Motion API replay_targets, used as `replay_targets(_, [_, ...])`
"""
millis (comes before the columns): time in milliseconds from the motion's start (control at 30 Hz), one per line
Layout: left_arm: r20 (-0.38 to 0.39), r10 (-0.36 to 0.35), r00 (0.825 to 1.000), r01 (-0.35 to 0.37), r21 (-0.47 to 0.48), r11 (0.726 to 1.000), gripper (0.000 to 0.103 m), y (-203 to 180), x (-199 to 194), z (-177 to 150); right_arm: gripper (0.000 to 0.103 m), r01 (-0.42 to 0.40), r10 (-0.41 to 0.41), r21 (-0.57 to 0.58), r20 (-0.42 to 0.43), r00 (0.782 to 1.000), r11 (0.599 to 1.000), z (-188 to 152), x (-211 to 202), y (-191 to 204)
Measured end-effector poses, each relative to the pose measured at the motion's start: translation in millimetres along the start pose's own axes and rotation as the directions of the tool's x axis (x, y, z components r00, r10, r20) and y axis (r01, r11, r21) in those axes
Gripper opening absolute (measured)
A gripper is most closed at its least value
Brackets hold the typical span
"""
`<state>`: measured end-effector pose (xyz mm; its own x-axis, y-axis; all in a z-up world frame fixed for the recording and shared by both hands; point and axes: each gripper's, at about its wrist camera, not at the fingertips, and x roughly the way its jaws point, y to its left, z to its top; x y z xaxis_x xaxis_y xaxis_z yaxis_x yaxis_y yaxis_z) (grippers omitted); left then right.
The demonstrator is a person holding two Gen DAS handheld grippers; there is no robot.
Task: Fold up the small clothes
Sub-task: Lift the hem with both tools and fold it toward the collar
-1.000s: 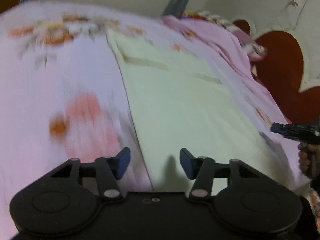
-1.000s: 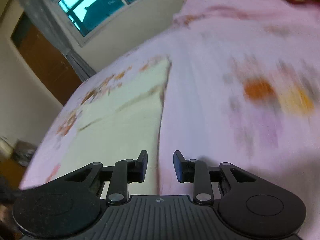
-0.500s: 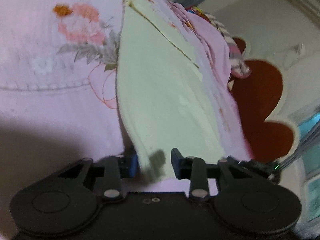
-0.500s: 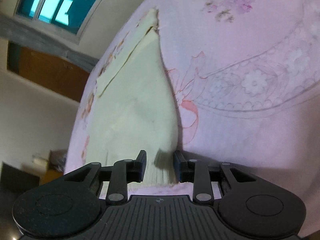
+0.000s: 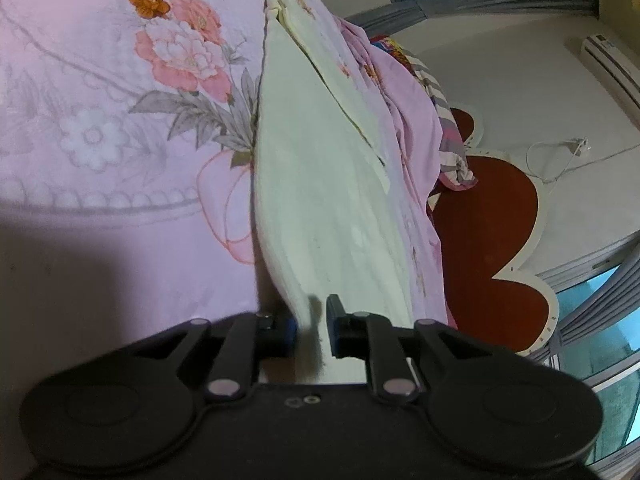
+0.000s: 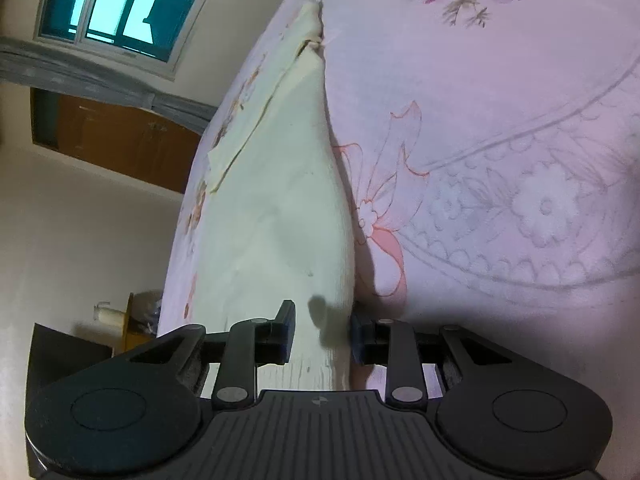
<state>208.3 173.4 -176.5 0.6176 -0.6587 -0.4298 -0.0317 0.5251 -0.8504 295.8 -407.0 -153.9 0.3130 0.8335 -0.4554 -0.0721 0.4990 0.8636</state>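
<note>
A pale yellow-green garment (image 5: 320,184) lies flat on a pink floral bedsheet (image 5: 120,160) and stretches away from both cameras. My left gripper (image 5: 312,330) is low at the garment's near end. Its jaws are closing, with the left corner of the hem between them and a narrow gap still showing. In the right wrist view the same garment (image 6: 280,208) runs up the sheet (image 6: 500,160). My right gripper (image 6: 323,336) straddles the right corner of the hem, and its jaws stand apart without pressing on the cloth.
A red-brown headboard with cream trim (image 5: 492,216) and a bunched striped blanket (image 5: 448,120) lie beyond the garment's right side. A window (image 6: 120,4), a wooden door (image 6: 120,136) and a bedside stand with small things (image 6: 132,324) are off the bed's left.
Both grippers have dropped to the garment's near hem and rolled. The left jaws have narrowed around the left corner. The right jaws keep the same width, now with the hem between them.
</note>
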Motion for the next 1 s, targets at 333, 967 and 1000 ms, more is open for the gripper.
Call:
replay_targets(333, [0.115,-0.055,0.992,0.046,0.081,0.996,0.002,-45.2,-24.8,47.8,0.003,-0.134,0.144,-0.098,0.099,0.985,0.986,17.8,-17.8,44.9])
replay_targets(967, [0.243,-0.085,0.966,0.080,0.033,0.996,0.002,-22.1,102.0,298.5,0.003,-0.248,0.226,0.093,0.200,0.953,0.964,295.9,167.0,45.0])
replay_targets(1000, [0.230,-0.061,0.971,0.059,0.013,0.998,0.003,-13.6,112.0,305.7,0.003,-0.232,0.204,0.124,0.203,0.958,0.965,305.9,178.2,34.9])
